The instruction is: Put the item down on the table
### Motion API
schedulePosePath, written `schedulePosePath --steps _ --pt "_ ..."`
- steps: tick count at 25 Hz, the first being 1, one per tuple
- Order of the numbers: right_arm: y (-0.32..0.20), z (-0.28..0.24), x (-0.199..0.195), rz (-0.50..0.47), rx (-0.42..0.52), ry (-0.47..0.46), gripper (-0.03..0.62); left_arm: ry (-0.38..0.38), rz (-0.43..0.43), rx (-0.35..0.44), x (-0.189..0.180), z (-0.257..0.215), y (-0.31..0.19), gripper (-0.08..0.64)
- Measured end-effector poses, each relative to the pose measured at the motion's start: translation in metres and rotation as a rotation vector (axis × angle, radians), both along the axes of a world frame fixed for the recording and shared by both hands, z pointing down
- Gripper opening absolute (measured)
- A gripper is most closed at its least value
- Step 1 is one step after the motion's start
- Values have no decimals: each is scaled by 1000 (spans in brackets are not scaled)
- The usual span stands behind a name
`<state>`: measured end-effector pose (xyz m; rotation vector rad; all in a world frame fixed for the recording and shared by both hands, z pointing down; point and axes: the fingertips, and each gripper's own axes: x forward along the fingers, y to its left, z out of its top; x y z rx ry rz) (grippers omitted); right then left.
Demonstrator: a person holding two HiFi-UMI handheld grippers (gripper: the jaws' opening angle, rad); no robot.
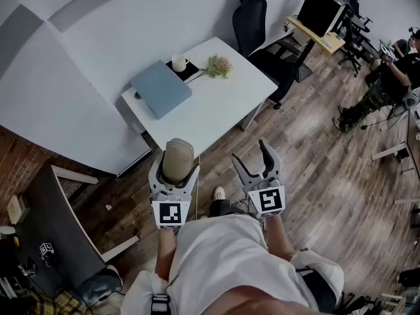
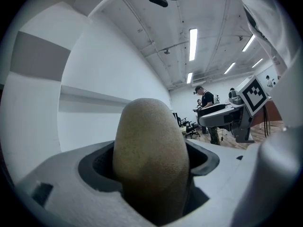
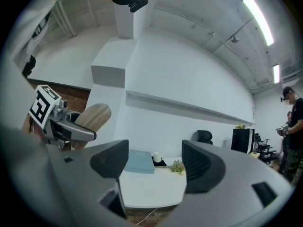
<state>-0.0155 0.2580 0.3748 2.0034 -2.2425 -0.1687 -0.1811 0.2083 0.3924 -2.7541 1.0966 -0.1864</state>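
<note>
Tan, rough, egg-shaped item [image 1: 178, 157] is clamped between the jaws of the left hand-held gripper [image 1: 175, 169], in the air close to the near corner of the white rectangular surface [image 1: 220, 113]. The right hand-held gripper [image 1: 251, 153] stands wide apart and empty. The near half of the surface lies open.

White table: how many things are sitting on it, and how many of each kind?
blue folder: 1
white cup: 1
dark mat under the cup: 1
flower bunch: 1
Total: 4
</note>
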Motion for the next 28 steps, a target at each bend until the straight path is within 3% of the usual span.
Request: schedulePosePath --steps 18,28 --pt "-76 0 94 -68 30 -56 347 -66 -66 54 90 -12 -70 407" --pt "-106 10 128 -80 21 -85 344 -107 -97 52 114 -5 -96 407"
